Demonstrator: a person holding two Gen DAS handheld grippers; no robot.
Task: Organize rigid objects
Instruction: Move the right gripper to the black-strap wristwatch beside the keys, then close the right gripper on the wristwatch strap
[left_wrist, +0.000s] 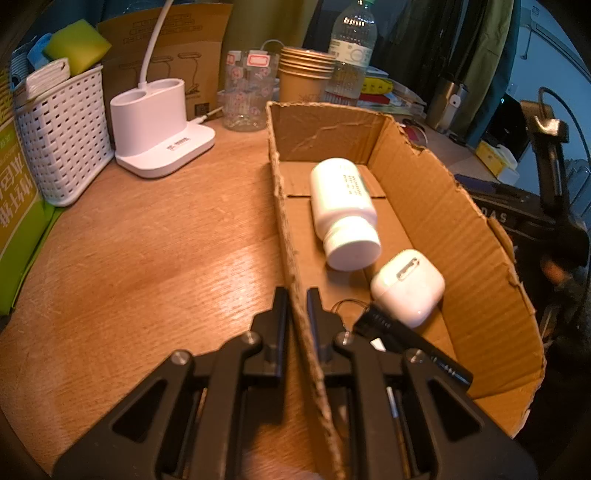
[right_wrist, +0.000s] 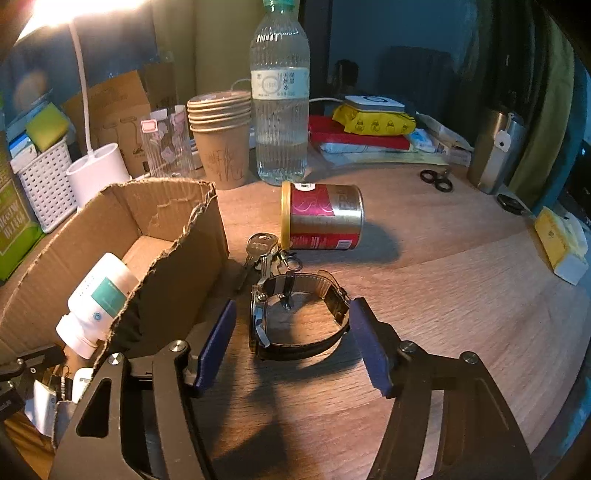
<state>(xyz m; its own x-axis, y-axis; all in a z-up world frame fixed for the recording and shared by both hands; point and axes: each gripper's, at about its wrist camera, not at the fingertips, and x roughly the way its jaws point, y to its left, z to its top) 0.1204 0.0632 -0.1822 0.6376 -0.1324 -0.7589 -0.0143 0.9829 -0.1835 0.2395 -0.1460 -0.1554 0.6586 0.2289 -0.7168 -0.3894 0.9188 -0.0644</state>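
My left gripper (left_wrist: 297, 306) is shut on the left wall of a torn cardboard box (left_wrist: 424, 192); the wall's edge runs between its black fingers. Inside the box lie a white pill bottle (left_wrist: 343, 210) on its side, a white earbud case (left_wrist: 408, 286) and a black brush-like tool (left_wrist: 406, 339). In the right wrist view, my right gripper (right_wrist: 293, 341) stands open over the wooden table, its blue pads (right_wrist: 218, 339) on either side of a wristwatch (right_wrist: 295, 349) lying on its edge. A bunch of keys (right_wrist: 264, 251) and a red tin (right_wrist: 321, 218) on its side lie just beyond. The box (right_wrist: 177, 229) is to the left.
Along the back stand a water bottle (right_wrist: 280, 110), stacked paper cups (right_wrist: 221, 144), a printed glass (right_wrist: 166, 147), a white lamp base (left_wrist: 159, 129) and a white basket (left_wrist: 62, 136). Books (right_wrist: 369, 140), scissors (right_wrist: 436, 179), a steel flask (right_wrist: 495, 151) and a yellow pack (right_wrist: 561, 240) sit at the right.
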